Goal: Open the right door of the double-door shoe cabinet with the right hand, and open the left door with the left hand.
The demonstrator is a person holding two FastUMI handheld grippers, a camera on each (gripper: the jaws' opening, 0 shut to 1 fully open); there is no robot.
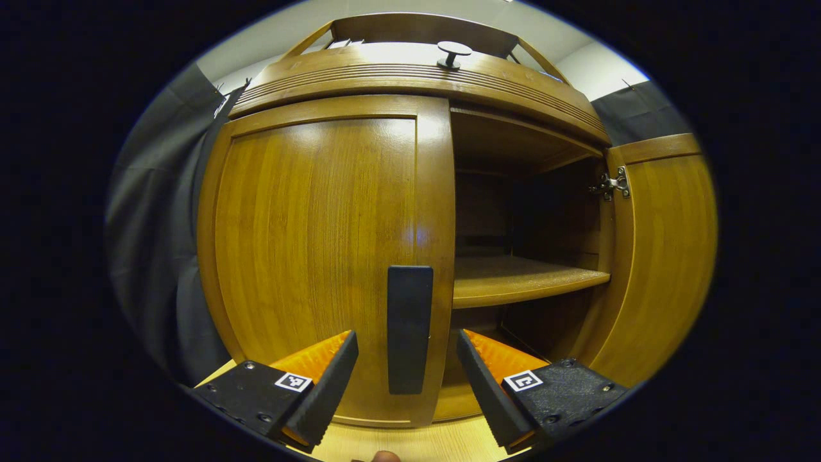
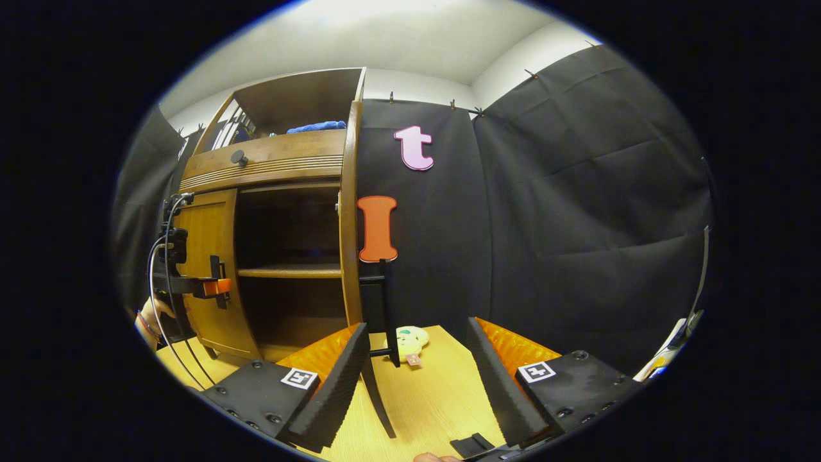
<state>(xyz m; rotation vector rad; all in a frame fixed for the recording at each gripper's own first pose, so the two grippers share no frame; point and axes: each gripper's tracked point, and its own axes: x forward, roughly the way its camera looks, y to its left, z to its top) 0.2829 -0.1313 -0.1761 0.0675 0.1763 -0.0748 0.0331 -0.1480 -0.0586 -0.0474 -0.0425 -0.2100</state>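
The wooden shoe cabinet point(image 1: 333, 70) fills the left gripper view. Its left door point(image 1: 308, 237) looks closed, with a black upright handle point(image 1: 410, 308) at its inner edge. My left gripper point(image 1: 406, 337) is open, one finger on each side of that handle without pressing it. The right door point(image 1: 664, 256) stands swung open. In the right gripper view that right door point(image 2: 350, 224) is seen edge-on, its black handle point(image 2: 387, 301) just ahead of my open right gripper point(image 2: 417, 327), nearer its left finger. The left gripper point(image 2: 215, 287) is seen there at the left door point(image 2: 205, 256).
Inside the cabinet a shelf point(image 1: 526, 277) crosses the dark right half. A round knob point(image 1: 453, 51) sits on the drawer front above. A small plush toy point(image 2: 410, 339) lies on the light wooden table point(image 2: 436, 391) past the open door. A hand point(image 2: 151, 321) holds the left gripper.
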